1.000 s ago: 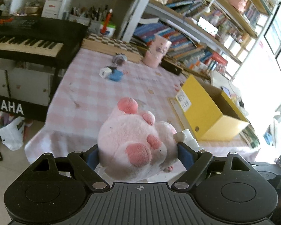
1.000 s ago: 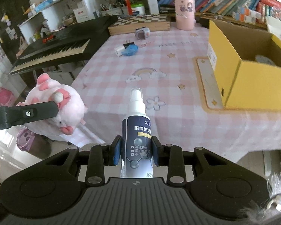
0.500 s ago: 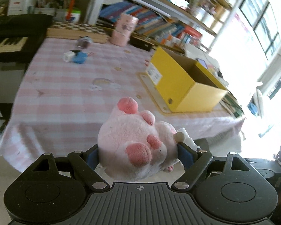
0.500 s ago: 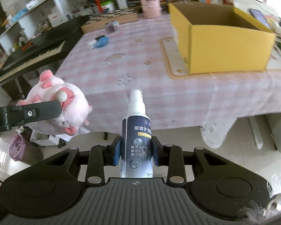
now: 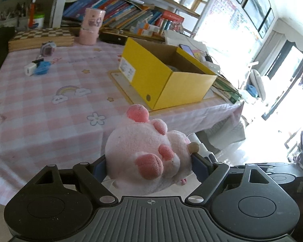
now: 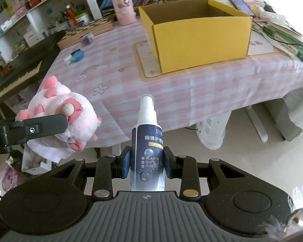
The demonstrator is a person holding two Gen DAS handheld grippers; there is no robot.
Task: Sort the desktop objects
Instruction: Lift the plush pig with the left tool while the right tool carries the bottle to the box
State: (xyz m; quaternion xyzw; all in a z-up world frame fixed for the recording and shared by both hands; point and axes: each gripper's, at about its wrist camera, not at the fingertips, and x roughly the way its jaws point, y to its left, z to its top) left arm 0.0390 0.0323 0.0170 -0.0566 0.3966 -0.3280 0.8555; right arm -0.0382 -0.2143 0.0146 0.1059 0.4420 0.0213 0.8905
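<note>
Fingers of your left gripper (image 5: 149, 161) are pressing from both sides on a pink plush pig (image 5: 145, 153), spread wide to take its round body, and you are holding it in the air off the near edge of the table (image 5: 40, 109). From the right wrist view the same pig (image 6: 64, 117) is showing at the left, with one black finger (image 6: 44, 125) of that gripper lying across its face. Your right gripper (image 6: 147, 161) is clamping its blue pads narrowly on the lower body of a white and dark blue spray bottle (image 6: 147, 151), which is standing upright between them with its white nozzle pointing up, also out over the floor short of the table edge.

You are facing both grippers toward a pink checked tablecloth (image 6: 181, 84). On it an open yellow cardboard box (image 6: 200, 42) is sitting on a pale mat toward the right side. Farther back a small blue and white object (image 5: 38, 68) is lying near the left side, a small lilac item (image 5: 48, 48) is resting just before a checkerboard (image 5: 42, 37), and a pink cylinder (image 5: 91, 28) is standing beside that board.
</note>
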